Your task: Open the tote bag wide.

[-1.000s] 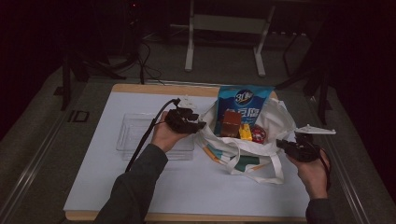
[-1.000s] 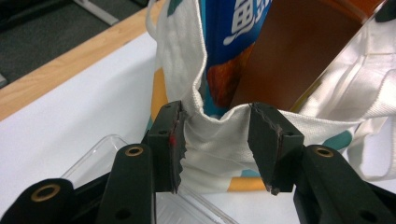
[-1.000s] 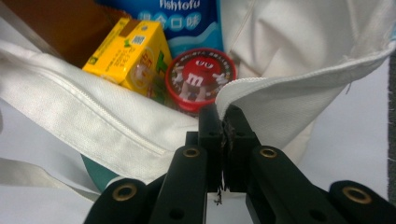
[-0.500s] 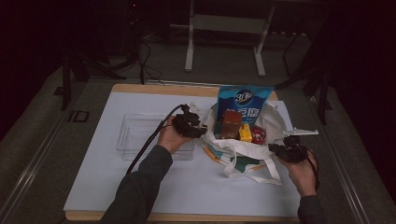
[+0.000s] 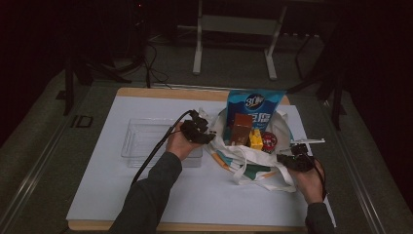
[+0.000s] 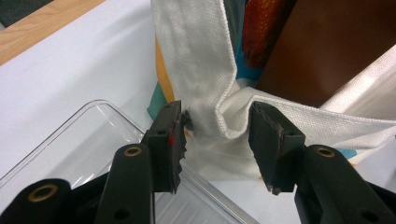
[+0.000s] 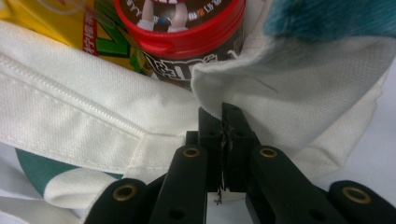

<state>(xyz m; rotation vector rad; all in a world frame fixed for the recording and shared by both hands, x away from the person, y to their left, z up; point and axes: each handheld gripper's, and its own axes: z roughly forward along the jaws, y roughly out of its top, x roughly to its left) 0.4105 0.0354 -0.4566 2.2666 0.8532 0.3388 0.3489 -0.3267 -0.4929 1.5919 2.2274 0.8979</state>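
I have the white canvas tote bag on the counter beside a clear tray. My right gripper fingers are pinched on its rim; my left gripper fingers stand apart around a fold.

The white-covered table bears a clear tray and, seemingly, a slumped tote bag.
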